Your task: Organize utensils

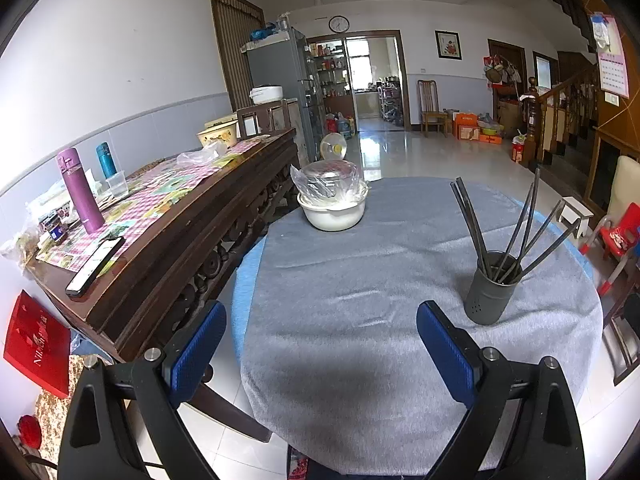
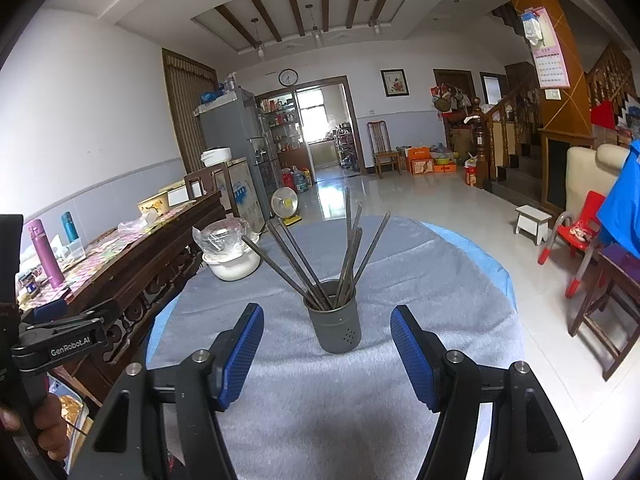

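Chopsticks [image 2: 340,252] standing fanned in grey holder [image 2: 334,324], toward table's [image 1: 360,360] right edge, away from white pot [image 1: 332,212] at far edge. Right gripper [image 2: 326,354] spread, empty, squared on holder, likely for reach. Left gripper [image 1: 320,344] spread, empty, over bare cloth, probably held clear.

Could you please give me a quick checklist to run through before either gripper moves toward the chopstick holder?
1. Right gripper jaws open and empty: ok.
2. Left gripper jaws open and empty: ok.
3. Dark grey perforated metal holder upright on the grey cloth-covered round table: ok.
4. Dark chopsticks all inside the holder: ok.
5. Holder centred ahead of right jaws: ok.
6. White bowl with plastic-wrapped pot clear of holder: ok.
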A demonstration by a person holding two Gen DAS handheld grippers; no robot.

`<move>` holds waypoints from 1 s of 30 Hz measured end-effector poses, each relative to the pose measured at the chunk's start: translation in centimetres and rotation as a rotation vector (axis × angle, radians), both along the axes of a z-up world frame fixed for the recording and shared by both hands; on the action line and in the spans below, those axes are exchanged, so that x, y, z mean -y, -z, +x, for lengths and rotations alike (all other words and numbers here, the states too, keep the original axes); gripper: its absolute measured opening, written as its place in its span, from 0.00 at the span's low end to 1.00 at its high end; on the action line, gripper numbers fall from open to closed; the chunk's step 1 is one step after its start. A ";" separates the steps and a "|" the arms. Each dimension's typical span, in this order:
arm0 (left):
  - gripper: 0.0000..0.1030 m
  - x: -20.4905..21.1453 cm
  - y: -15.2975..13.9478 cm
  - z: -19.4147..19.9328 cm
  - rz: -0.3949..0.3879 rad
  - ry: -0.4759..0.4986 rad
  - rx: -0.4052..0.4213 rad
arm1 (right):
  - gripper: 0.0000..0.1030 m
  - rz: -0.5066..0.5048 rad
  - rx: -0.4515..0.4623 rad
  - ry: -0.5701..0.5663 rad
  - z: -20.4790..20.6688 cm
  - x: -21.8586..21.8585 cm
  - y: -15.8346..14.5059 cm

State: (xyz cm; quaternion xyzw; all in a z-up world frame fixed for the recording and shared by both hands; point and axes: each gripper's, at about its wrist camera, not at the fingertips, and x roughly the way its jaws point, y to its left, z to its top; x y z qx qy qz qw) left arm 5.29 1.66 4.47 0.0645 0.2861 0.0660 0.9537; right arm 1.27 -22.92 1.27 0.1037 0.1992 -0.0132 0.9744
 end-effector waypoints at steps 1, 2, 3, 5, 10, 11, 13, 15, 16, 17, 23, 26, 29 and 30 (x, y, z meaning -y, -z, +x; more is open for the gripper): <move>0.93 0.0 0.1 0.2 -0.001 0.000 -0.002 | 0.68 -0.002 -0.001 0.001 0.1 0.0 -0.1; 0.93 -0.1 0.1 0.4 -0.005 -0.003 -0.004 | 0.68 -0.002 -0.003 0.000 0.2 -0.1 0.0; 0.93 -0.2 0.1 0.6 -0.010 -0.006 -0.005 | 0.68 -0.003 -0.006 0.000 0.5 -0.1 -0.1; 0.93 -0.3 0.1 1.1 -0.015 -0.005 -0.008 | 0.68 -0.007 -0.008 0.003 0.8 0.0 -0.1; 0.93 -0.1 0.1 2.5 -0.022 -0.003 -0.018 | 0.68 -0.031 -0.015 0.026 1.5 0.4 -0.1; 0.93 -0.1 0.0 2.7 -0.023 0.000 -0.021 | 0.68 -0.033 -0.019 0.030 1.7 0.6 -0.2; 0.93 0.0 -0.1 3.2 -0.032 0.002 -0.025 | 0.68 -0.029 -0.021 0.033 2.0 0.8 -0.3; 0.93 0.1 -0.2 3.5 -0.035 0.005 -0.023 | 0.68 -0.033 -0.020 0.033 2.3 0.9 -0.7; 0.93 0.1 -0.4 3.7 -0.033 0.006 -0.020 | 0.68 -0.036 -0.019 0.033 2.4 0.8 -0.8; 0.93 0.1 -0.5 3.7 -0.033 0.005 -0.019 | 0.68 -0.041 -0.016 0.032 2.6 0.8 -1.0; 0.93 -0.1 -0.8 4.9 -0.035 -0.001 -0.021 | 0.68 -0.048 -0.015 0.032 4.1 0.4 -1.3; 0.93 0.0 -0.6 5.7 -0.023 0.002 -0.039 | 0.68 -0.034 -0.013 0.034 4.9 0.5 -1.6; 0.93 0.1 -0.5 6.3 0.004 0.004 -0.051 | 0.68 -0.017 -0.011 0.034 5.7 0.5 -1.7; 0.93 0.2 -0.6 6.4 0.007 0.007 -0.053 | 0.68 -0.013 -0.013 0.033 6.0 0.5 -1.6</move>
